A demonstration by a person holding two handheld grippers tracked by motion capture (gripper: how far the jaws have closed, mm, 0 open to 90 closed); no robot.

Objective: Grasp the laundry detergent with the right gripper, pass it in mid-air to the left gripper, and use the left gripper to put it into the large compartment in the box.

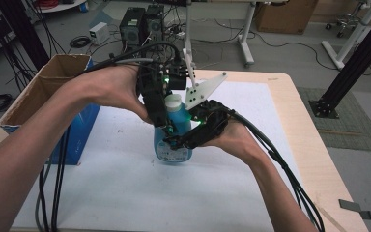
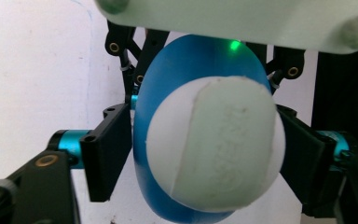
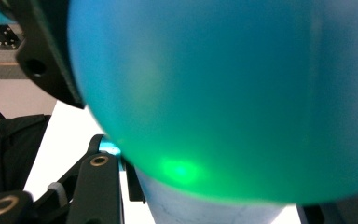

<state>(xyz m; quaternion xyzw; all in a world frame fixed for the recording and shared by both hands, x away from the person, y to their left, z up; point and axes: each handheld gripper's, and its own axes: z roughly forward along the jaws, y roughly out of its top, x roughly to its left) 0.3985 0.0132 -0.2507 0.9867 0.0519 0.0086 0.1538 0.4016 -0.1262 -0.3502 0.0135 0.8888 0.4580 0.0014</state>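
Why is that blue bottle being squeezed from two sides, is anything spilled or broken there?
Nothing stands out. The blue bottle stands upright on the table with its white cap on. The right tongs clamp its body, and the left tongs come down around the cap. No spill shows on the white surface.

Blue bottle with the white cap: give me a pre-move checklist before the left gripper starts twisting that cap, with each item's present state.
1. Right gripper clamped on the blue bottle body: ok, jaws shut on it.
2. Left gripper centred over the white cap: ok, one jaw on each side of it.
3. Left jaws pressing on the cap: cannot tell; the left jaw seems just short of it.
4. Bottle base resting on the white table mat: cannot tell from the high view.
5. Cables away from the cap: ok.
6. Cardboard box apart from the bottle: ok.
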